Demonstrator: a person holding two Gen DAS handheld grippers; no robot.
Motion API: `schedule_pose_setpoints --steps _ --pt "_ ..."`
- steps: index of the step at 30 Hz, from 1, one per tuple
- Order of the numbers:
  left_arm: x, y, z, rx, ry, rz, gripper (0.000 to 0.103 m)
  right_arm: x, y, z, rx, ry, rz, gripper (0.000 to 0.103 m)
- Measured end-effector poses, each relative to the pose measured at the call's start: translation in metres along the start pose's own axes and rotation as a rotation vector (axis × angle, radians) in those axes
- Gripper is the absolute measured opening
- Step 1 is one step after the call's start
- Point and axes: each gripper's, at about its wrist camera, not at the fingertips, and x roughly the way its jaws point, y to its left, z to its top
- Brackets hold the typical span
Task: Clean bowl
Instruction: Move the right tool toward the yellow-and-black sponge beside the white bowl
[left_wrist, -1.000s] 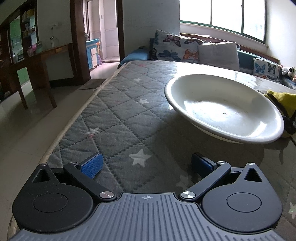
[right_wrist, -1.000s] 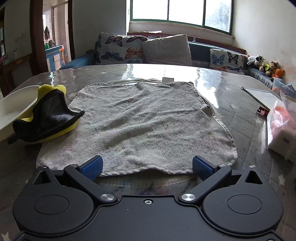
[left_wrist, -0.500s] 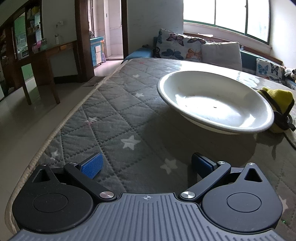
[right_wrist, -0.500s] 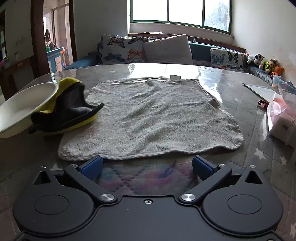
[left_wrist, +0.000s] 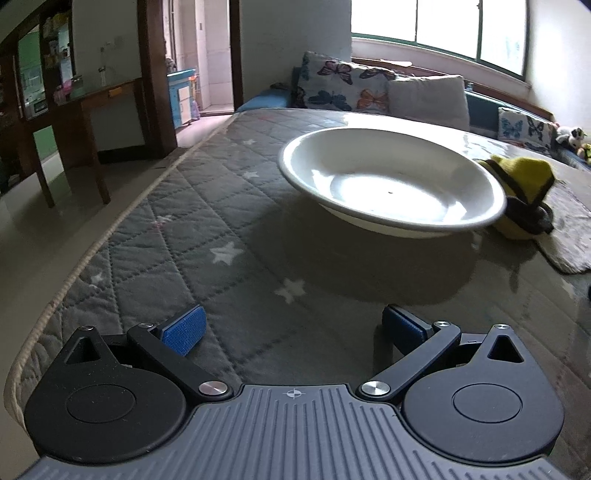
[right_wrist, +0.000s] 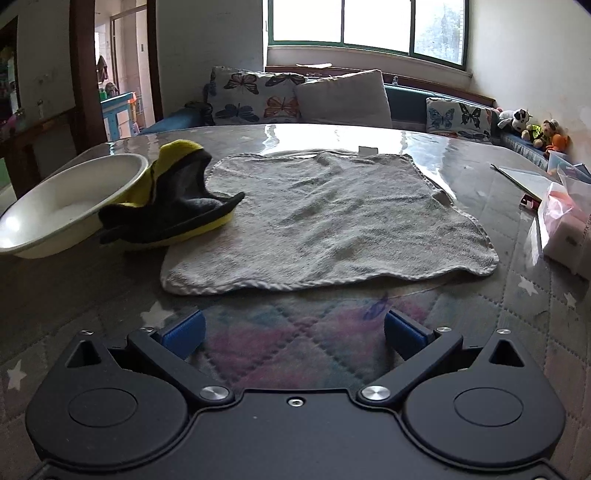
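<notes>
The white bowl (left_wrist: 388, 188) sits on the quilted counter (left_wrist: 207, 229) at about one o'clock from the left tool (left_wrist: 293, 326), well apart from it; that tool's blue pads are spread wide and hold nothing; the right tool (right_wrist: 293, 332) gapes equally empty, with the bowl (right_wrist: 66, 206) at ten o'clock; only the right view shows the whole grey towel (right_wrist: 325, 218) spread flat, the yellow-and-black cloth (right_wrist: 173, 199) touching the bowl's rim, and a plastic bag (right_wrist: 565, 218) at two o'clock.

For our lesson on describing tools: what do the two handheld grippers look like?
The left gripper has blue ribbed pads on black link arms with silver pivot screws, two round black housings and a grey ridged body bearing a crosshair mark. The right gripper matches, but its body is smooth black with a small centre screw. No cables or sleeves show.
</notes>
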Motion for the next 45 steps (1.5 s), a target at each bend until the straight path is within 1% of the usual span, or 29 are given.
schedule_pose_setpoints --steps 7,22,45 --pt "-0.010 -0.010 -0.003 0.021 0.010 -0.024 0.103 -0.007 0.009 -0.006 -0.006 -0.005 0.009 0.103" --pt "-0.023 -0.024 -0.010 0.035 0.023 -0.038 0.103 -0.019 0.023 -0.015 -0.018 -0.008 0.025 0.103" --pt "-0.034 -0.039 -0.020 0.072 0.038 -0.088 0.103 -0.033 0.045 -0.025 -0.062 0.000 0.087 0.103"
